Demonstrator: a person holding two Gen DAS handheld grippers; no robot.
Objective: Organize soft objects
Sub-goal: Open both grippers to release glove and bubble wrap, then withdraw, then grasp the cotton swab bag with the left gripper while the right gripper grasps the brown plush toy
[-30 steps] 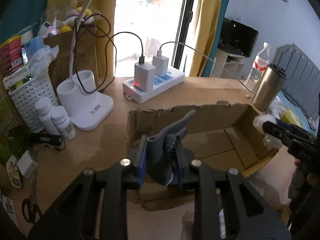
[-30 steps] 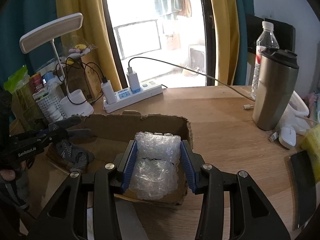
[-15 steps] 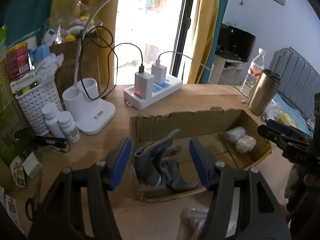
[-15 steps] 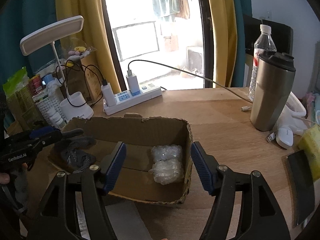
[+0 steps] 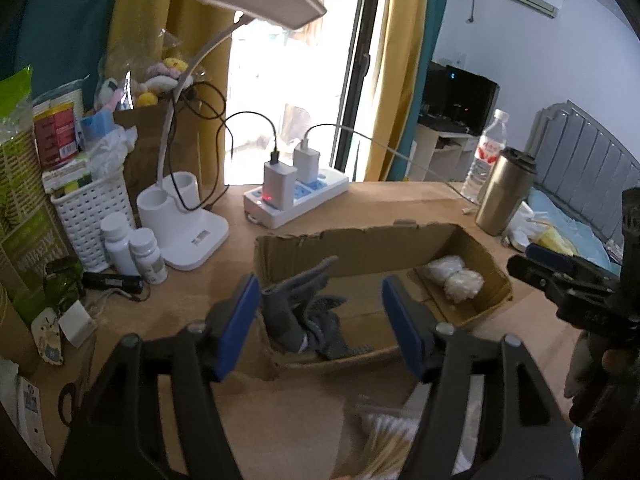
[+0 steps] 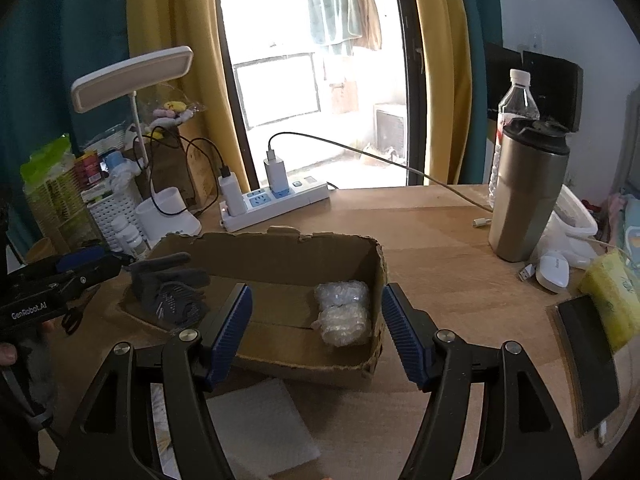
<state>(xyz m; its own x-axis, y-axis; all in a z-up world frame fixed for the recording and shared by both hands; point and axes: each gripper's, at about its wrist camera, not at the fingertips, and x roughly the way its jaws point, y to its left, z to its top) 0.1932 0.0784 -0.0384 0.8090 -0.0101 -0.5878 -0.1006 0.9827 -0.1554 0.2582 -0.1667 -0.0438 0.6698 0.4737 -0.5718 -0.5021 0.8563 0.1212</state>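
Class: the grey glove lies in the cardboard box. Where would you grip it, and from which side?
Grip the grey glove at its cuff, which stands above the heap near the cardboard box wall. Come from above with the open left tool; the walls block sideways approaches.

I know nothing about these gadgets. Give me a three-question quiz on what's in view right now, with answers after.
1. True or false: the left gripper holds the gloves.
2. Which end of the box holds the bubble wrap: the tumbler's or the lamp's?
3. Multiple choice: the right gripper is A) open B) shut C) hidden.

Key: 1 false, its jaws are open and the gloves lie in the box. 2 the tumbler's. 3 A.
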